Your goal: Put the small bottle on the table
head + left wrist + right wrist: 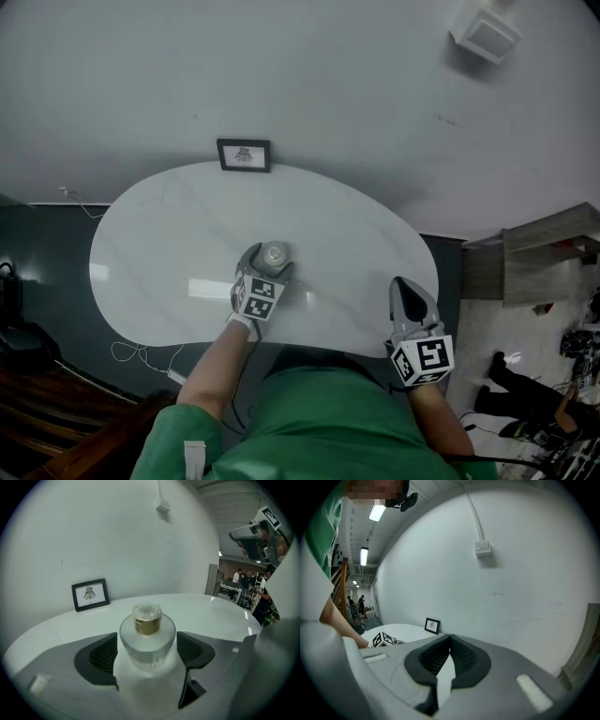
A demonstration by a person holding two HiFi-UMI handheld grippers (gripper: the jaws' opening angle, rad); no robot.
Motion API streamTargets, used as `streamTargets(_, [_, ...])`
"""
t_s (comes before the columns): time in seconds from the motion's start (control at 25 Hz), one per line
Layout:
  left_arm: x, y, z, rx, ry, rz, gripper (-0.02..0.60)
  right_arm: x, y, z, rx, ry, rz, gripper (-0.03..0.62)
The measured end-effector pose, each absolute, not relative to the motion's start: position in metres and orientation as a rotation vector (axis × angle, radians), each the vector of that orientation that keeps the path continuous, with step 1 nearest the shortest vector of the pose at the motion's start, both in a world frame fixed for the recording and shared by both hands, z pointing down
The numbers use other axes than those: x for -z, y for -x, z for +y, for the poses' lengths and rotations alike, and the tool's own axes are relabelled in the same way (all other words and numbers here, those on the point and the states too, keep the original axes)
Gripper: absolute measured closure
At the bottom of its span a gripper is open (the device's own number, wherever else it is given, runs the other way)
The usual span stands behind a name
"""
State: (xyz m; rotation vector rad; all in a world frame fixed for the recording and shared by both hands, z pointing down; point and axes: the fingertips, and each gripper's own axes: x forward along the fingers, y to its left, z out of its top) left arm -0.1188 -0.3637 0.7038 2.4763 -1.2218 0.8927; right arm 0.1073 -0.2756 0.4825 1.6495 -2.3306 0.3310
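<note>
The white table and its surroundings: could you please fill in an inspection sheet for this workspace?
Surface: white table, glossy, with a rounded outline.
Job's things: small bottle, upright, gold collar, at the table's middle.
Clutter: framed picture at the far edge, against the wall.
Grippers: left gripper appears shut on the bottle's sides; right gripper has its jaws together, empty, at the near right edge.
Cables: white cable on the dark floor, left of the table.
Surroundings: white wall with a wall box; wooden shelf at right.
</note>
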Motion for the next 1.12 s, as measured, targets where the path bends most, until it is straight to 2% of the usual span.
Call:
streamTargets(0.4, [-0.634, 0.138, -0.314, -0.815, -2.349, -1.439, 0.204, -0.473, -0.118, -0.282, -0.312, -1.583, -2.471, 0.591])
streamTargets(0.44, [-0.623, 0.140, -0.309, -0.790, -2.331, -1.473, 0.223, -0.470, -0.118, -0.283, -0.301, -1.575, -2.487, 0.591])
streamTargets(0.52, [-0.598, 0.141, -0.300, -0.703, -2.314, -1.531, 0.312, -0.463, -0.118, -0.284, -0.272, -1.561, -2.521, 0.591])
streamTargets(0.8, [-0.492, 0.121, -0.282, -0.389, -2.373, -1.708, 0.493, -0.435, -0.114, -0.287, -0.176, -1.518, -2.619, 0.591])
streamTargets(0.92, [-0.450, 0.101, -0.275, -0.313, -2.455, -1.738, 0.536, -0.421, -0.108, -0.285, -0.154, -1.494, -2.667, 0.591])
streamTargets(1.12, [-0.401, 0.080, -0.259, -0.209, -2.538, -1.749, 0.559, -0.387, -0.099, -0.275, -0.092, -1.457, -2.755, 0.591])
